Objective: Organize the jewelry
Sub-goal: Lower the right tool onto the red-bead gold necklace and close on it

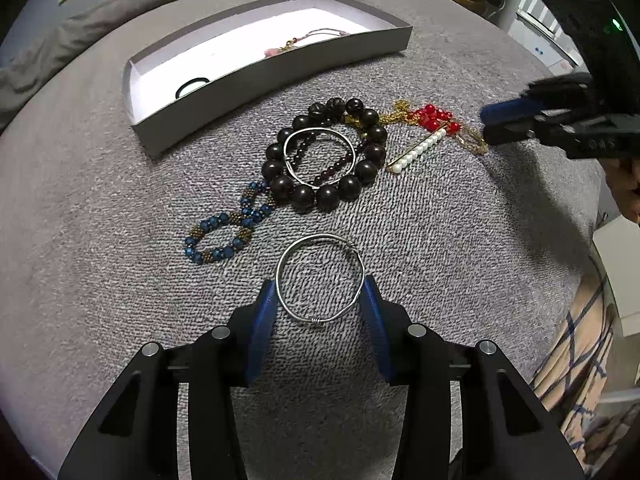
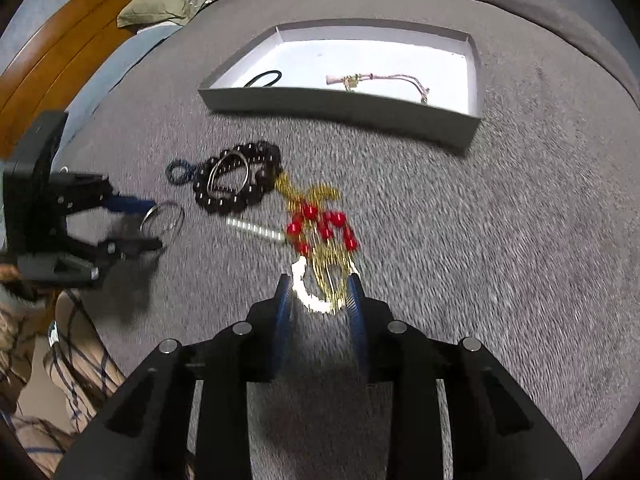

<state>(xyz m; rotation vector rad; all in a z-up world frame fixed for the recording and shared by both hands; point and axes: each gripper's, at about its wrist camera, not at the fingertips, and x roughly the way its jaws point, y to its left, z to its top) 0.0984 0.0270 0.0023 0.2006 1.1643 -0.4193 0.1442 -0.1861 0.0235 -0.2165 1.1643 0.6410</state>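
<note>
A silver wire bangle (image 1: pixel 320 280) lies on the grey cloth between the blue pads of my left gripper (image 1: pixel 320 292), whose jaws stand open, one pad at each side of it. My right gripper (image 2: pixel 318 292) is open around the end of a gold chain with red beads (image 2: pixel 322 226) and a white bead strand (image 2: pixel 306 294); it also shows in the left wrist view (image 1: pixel 486 128). A dark bead bracelet (image 1: pixel 326 152) rings a second silver bangle (image 1: pixel 318 156). A blue bead bracelet (image 1: pixel 228 228) lies beside it. The white box (image 1: pixel 256 80) holds a black ring (image 1: pixel 192 85) and a pink cord piece (image 2: pixel 376 78).
The grey cloth (image 1: pixel 120 208) covers a rounded surface that drops off at the edges. A white pearl bar (image 1: pixel 416 152) lies by the red beads. A plaid-sleeved arm (image 1: pixel 576 352) is at the right. A wooden headboard (image 2: pixel 60 52) and pillow (image 2: pixel 160 4) are behind.
</note>
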